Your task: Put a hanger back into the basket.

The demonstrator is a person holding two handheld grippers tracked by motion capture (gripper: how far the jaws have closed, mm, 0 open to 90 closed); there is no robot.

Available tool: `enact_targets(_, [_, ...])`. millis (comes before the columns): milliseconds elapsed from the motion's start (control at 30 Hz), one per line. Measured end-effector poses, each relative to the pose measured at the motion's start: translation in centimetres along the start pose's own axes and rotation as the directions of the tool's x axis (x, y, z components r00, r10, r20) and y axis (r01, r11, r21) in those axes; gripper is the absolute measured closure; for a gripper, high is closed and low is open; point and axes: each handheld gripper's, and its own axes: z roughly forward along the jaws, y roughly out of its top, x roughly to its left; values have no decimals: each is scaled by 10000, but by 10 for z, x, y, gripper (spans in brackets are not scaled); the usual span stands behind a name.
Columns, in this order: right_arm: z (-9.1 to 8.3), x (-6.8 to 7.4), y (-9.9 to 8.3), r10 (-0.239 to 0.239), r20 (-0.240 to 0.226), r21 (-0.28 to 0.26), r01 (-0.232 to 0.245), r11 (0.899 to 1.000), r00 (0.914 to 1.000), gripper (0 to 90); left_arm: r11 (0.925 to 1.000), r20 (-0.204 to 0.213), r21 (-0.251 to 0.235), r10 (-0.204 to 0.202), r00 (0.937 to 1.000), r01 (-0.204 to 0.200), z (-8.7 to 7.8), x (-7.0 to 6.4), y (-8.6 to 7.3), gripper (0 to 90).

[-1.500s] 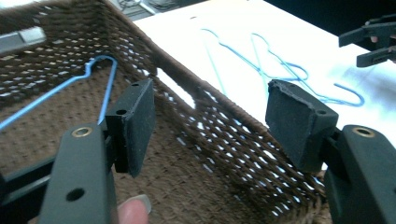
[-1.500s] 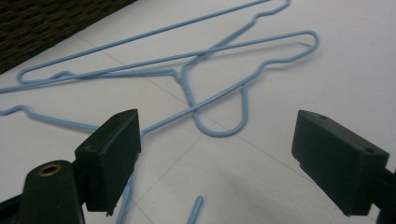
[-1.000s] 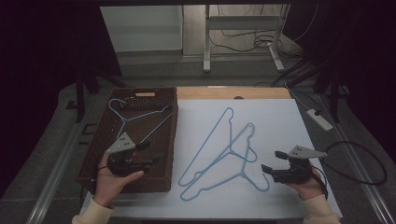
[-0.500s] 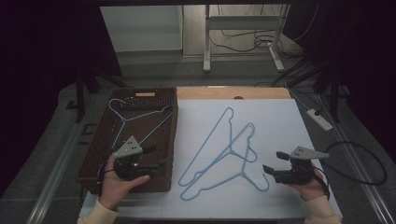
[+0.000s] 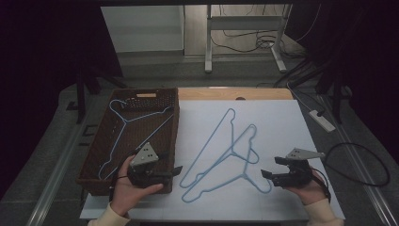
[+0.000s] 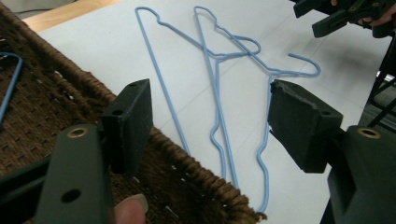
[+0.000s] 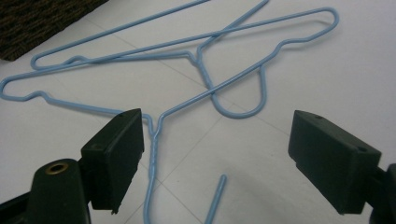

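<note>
From above, two hangers (image 5: 226, 157) lie crossed on the sheet (image 5: 282, 122); a third sits in the basket (image 5: 101, 160). Left gripper (image 6: 210, 114) gapes empty over the rim – it has shifted right. Right gripper (image 7: 215, 154) (also unclenched) straddles a hook.

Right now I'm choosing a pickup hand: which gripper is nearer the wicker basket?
Left. The left gripper hovers over the wicker basket front corner; the right gripper sits across both table hangers.

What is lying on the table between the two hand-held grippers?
In the high view, two light blue wire hangers lie crossed over each other on the white sheet, between the left hand-held gripper at the basket's corner and the right hand-held gripper.
</note>
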Motion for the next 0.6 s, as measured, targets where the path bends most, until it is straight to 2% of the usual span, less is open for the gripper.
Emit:
enact_targets(167, [4,8,1,-234,11,614,233,9978,9997,220,10000,46,49,33,10000,-34,1,-2,0,319])
enact_targets(267, [9,14,3,-215,35,1045,210,9943,9998,244,10000,66,19,22,10000,-22,0,-1,0,318])
enact_targets(433, [19,30,10,-572,119,1924,539,9798,9983,280,10000,117,22,27,9999,-27,0,-2,-1,318])
enact_targets(600, [31,45,18,-892,366,2797,755,9571,9953,339,10000,195,-1,93,9998,-93,0,-3,-1,318])
